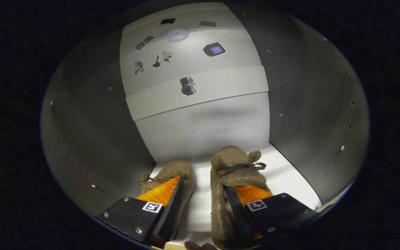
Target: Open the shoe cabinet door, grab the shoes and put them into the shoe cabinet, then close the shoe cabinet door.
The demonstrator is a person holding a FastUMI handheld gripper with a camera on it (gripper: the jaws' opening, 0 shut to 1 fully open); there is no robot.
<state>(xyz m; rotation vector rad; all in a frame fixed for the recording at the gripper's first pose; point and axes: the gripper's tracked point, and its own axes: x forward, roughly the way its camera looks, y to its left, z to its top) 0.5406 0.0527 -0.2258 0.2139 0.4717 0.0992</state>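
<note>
Shoes: two are counted, a left shoe (172, 175) and a right shoe (236, 173), side by side on the white shelf (286, 173) inside the cabinet (82, 132), toes toward the back panel (203, 128).
Look of the shoes: both are made of fuzzy tan-brown fabric, slipper-like, each with a thin dark brown ribbon bow across the top; a small fuzzy tuft is seen at the right shoe's far side.
Gap: a strip of bare shelf is left between the two shoes, so they are apart.
Gripper (205, 199): one is seen, with two fingers spread wide; nothing is pinched between them.
Left finger (167, 201): it is laid over the left shoe, whether touching cannot be told.
Right finger (241, 205): it is laid over the heel end of the right shoe, contact likewise unclear.
Cabinet walls: two grey side walls are seen, left and right, each dotted with small holes and screws.
Upper back: several small pictures are counted on the pale panels (186, 55) above, among them one of a camera (188, 85).
</note>
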